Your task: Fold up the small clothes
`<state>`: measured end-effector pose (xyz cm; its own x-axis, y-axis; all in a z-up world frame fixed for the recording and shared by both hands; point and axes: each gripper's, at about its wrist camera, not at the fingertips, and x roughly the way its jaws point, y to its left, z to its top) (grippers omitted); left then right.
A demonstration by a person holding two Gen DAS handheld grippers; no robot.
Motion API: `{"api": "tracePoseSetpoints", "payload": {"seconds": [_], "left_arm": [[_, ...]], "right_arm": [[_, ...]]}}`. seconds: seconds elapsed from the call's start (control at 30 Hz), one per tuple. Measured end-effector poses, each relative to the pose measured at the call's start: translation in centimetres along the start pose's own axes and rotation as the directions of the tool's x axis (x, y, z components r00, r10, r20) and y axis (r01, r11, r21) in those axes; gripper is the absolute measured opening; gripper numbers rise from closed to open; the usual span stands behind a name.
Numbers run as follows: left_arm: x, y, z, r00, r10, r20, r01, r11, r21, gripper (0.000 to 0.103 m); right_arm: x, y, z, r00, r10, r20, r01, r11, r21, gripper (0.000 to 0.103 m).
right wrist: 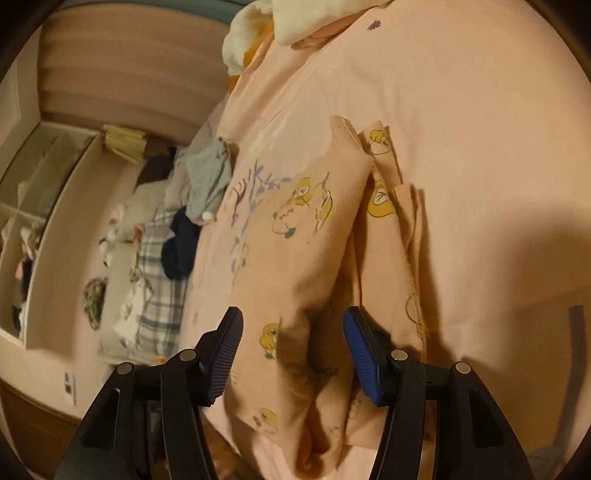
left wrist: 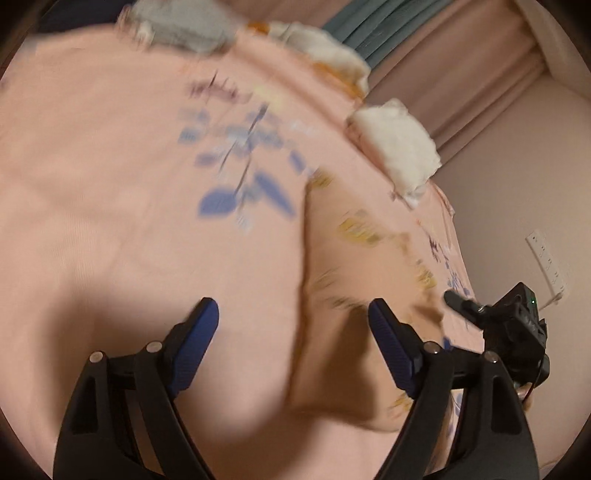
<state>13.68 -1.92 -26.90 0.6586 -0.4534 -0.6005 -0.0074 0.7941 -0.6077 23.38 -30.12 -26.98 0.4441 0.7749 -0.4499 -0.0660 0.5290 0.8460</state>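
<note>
A small pink garment (right wrist: 295, 221) printed with yellow cartoon figures lies folded lengthwise on the pink bed sheet (right wrist: 480, 129). My right gripper (right wrist: 293, 326) hovers over its near end with both blue pads (right wrist: 225, 343) apart and not pressing the cloth. In the blurred left wrist view the same garment (left wrist: 354, 258) lies to the right, its edge running down the middle. My left gripper (left wrist: 293, 314) stands open above that edge, nothing gripped between its fingers.
White clothes (left wrist: 399, 147) and a grey piece (left wrist: 177, 26) sit along the far bed edge. A black device (left wrist: 517, 321) shows at the right. Beside the bed lie heaped clothes (right wrist: 207, 177), a plaid cloth (right wrist: 159, 295) and a white shelf (right wrist: 37, 206).
</note>
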Motion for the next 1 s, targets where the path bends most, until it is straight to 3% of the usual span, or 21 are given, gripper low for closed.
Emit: {"api": "tracePoseSetpoints", "payload": {"seconds": [0.17,0.3,0.47,0.53,0.63,0.7,0.87,1.0], "left_arm": [[-1.5,1.0,0.4,0.997,-0.005,0.08,0.004,1.0,0.012,0.083],[-0.9,1.0,0.6,0.998,-0.03,0.063,0.028,0.999,0.04,0.085],[-0.7,1.6,0.8,0.993,-0.112,0.033,0.11,0.992,0.061,0.087],[-0.8,1.6,0.7,0.992,-0.121,0.041,0.118,0.991,0.063,0.088],[-0.6,1.0,0.5,0.994,-0.099,0.039,0.094,0.99,0.102,0.09],[-0.4,0.5,0.3,0.996,-0.078,0.037,0.073,0.989,0.131,0.092],[-0.3,0.8,0.3,0.996,-0.087,0.038,0.081,0.989,0.127,0.094],[-0.2,0.6,0.2,0.996,-0.083,0.035,0.077,0.988,0.136,0.096]], "right_arm": [[-1.2,0.3,-0.1,0.998,-0.042,0.053,0.042,0.999,0.002,0.057],[-1.2,0.0,-0.2,0.994,-0.085,0.065,0.084,0.996,0.008,0.057],[-0.2,-0.3,0.0,0.985,-0.15,0.089,0.149,0.989,0.018,0.059],[0.0,0.1,-0.1,0.986,-0.132,0.103,0.134,0.991,-0.011,0.061],[0.9,0.1,0.0,0.997,-0.035,0.068,0.035,0.999,-0.007,0.061],[0.8,0.4,0.0,0.996,-0.029,0.088,0.031,0.999,-0.023,0.056],[0.5,1.0,0.5,0.981,-0.01,0.194,0.022,0.998,-0.062,0.017],[1.2,2.2,1.3,0.97,-0.077,0.231,0.108,0.986,-0.126,0.013]]}}
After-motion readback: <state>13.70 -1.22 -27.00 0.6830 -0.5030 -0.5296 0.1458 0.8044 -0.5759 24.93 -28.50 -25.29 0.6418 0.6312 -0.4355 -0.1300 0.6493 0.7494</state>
